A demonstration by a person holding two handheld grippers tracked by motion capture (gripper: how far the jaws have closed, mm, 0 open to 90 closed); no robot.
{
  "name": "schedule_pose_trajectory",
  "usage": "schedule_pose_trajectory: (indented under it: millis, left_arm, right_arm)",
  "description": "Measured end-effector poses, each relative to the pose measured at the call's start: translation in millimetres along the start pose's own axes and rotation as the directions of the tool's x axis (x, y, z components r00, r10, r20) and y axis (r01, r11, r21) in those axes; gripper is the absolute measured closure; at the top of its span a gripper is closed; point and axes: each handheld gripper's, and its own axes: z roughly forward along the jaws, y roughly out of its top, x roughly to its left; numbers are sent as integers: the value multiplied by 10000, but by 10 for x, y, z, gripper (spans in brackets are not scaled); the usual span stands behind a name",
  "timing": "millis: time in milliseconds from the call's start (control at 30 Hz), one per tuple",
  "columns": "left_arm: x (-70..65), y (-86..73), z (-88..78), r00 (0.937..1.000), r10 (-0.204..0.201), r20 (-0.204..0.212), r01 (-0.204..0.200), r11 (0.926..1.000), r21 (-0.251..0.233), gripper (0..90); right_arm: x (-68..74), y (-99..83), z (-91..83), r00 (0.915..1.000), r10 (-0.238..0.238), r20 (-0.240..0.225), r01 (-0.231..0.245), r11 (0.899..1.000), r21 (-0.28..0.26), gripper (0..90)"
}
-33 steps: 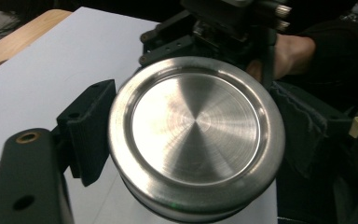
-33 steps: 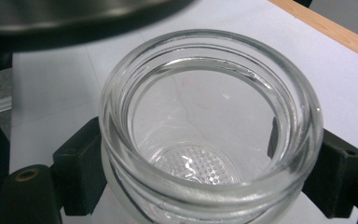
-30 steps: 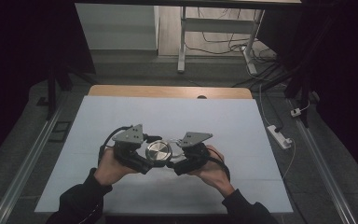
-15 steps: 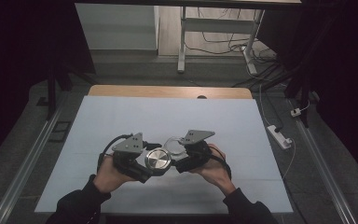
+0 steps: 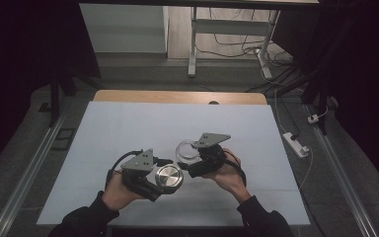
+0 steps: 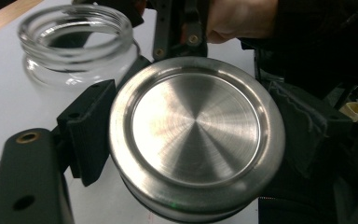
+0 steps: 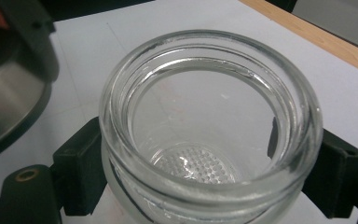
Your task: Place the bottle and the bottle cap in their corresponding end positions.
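Observation:
A round brushed-metal lid [image 5: 169,177] [image 6: 196,140] sits between the jaws of my left gripper [image 5: 164,179] [image 6: 196,144], which is shut on its rim and holds it face up, low over the table. A small empty clear glass jar [image 5: 187,149] [image 7: 209,130] with a threaded open mouth is clamped by my right gripper [image 5: 193,157] [image 7: 209,182] around its body. The glass jar [image 6: 77,44] stands just beyond the lid in the left gripper view. At the left edge of the right gripper view, the lid [image 7: 7,100] lies beside the jar and apart from it.
A white sheet covers the table [image 5: 128,128], with a wooden strip [image 5: 177,96] along its far edge. A white power strip [image 5: 296,143] lies on the floor at the right. Metal rails run along both sides, and a desk frame [image 5: 227,29] stands beyond.
The lid was on the jar between both grippers a second ago. My left gripper has carried it off toward the near left and down; the jar's mouth is now open.

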Motion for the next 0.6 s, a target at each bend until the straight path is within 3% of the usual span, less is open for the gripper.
schedule_pose_trajectory:
  millis: [267, 600]
  left_arm:
    - [-47, -76, 102, 9996, 239, -156, -237, 9996, 141, 203]
    - [-39, -171, 272, 9997, 75, -226, -67, 9994, 339, 203]
  right_arm:
    - [-55, 44, 34, 9999, 37, 114, -35, 9999, -124, 149]
    - [-147, 71, 138, 9986, 148, 499, -143, 9999, -94, 149]
